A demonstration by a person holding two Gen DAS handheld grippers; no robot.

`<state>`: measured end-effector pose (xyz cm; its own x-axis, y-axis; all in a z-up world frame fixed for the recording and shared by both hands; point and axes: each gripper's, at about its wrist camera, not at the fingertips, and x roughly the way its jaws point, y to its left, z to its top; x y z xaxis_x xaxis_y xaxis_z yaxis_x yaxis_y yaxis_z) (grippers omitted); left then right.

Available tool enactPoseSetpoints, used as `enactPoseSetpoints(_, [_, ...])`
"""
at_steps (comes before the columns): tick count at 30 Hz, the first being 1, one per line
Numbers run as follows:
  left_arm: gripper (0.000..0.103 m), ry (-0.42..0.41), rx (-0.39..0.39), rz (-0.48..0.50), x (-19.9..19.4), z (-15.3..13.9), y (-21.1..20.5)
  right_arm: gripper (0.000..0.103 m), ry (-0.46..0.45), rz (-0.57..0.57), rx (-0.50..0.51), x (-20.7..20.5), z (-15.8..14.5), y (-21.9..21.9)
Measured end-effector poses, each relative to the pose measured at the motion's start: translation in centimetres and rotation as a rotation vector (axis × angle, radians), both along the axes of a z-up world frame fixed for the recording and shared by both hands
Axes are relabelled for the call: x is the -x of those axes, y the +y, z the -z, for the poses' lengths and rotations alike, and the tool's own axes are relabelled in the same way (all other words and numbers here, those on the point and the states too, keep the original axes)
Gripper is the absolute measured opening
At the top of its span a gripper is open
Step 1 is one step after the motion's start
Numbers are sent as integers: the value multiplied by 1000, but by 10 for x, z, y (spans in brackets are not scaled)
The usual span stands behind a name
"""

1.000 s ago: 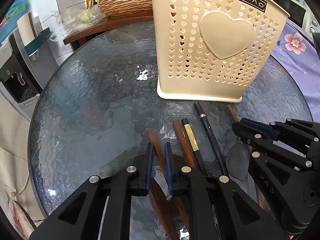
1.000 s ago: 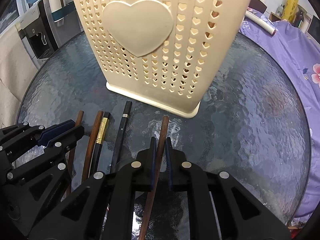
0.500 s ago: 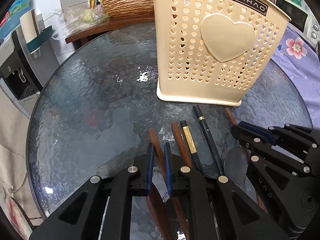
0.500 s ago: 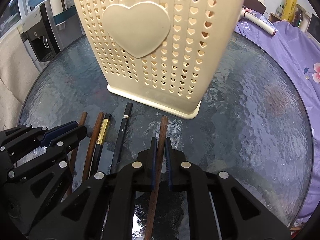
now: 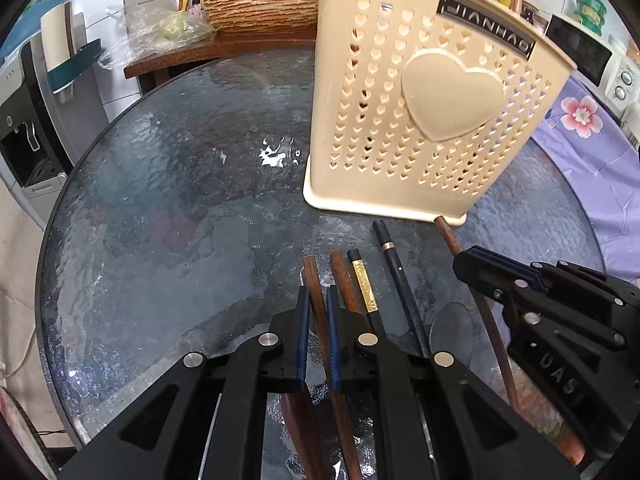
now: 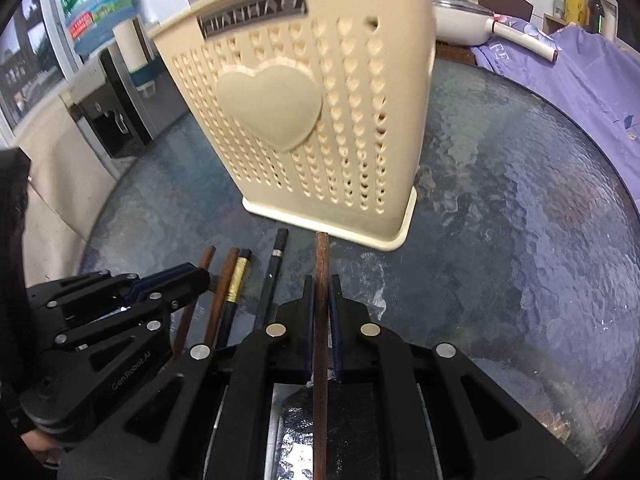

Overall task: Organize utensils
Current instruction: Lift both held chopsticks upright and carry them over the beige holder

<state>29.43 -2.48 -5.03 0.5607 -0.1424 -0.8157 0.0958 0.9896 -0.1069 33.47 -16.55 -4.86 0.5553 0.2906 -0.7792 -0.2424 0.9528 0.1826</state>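
Note:
A cream utensil basket [image 5: 424, 120] with heart holes stands on the round glass table [image 5: 180, 208]; it also shows in the right wrist view [image 6: 320, 128]. My left gripper [image 5: 316, 300] is shut on the handle of a brown wooden utensil [image 5: 311, 280]. My right gripper [image 6: 322, 284] is shut on another brown wooden handle [image 6: 321, 256], raised off the glass with its tip near the basket's base. Beside them lie a brown stick [image 5: 340, 276], a black chopstick with a gold band [image 5: 362, 280] and a black one with a silver ring [image 5: 394, 260].
A metal spoon bowl [image 5: 452, 328] lies under the right gripper [image 5: 552, 312]. A wooden side table with a woven basket [image 5: 260, 8] stands behind. A water dispenser [image 5: 24, 120] is at left, purple floral cloth [image 5: 592, 152] at right.
Both grippers have risen and tilted with their wooden handles held. The right one has lifted its handle off the glass and swung it straight toward the basket.

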Motion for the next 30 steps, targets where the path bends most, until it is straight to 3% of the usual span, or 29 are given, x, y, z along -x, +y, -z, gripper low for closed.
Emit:
enactPoseSetpoints(7, [7, -42, 55, 16, 7, -19, 4, 8, -28, 0, -96, 5, -15, -23])
enactPoseSetpoints(19, [7, -178, 129, 71, 35, -71, 2, 8, -174, -30, -249, 41, -70, -40])
enactPoseSetpoints(30, [7, -278, 170, 96, 61, -108, 3, 8, -328, -67, -267, 78, -118, -48])
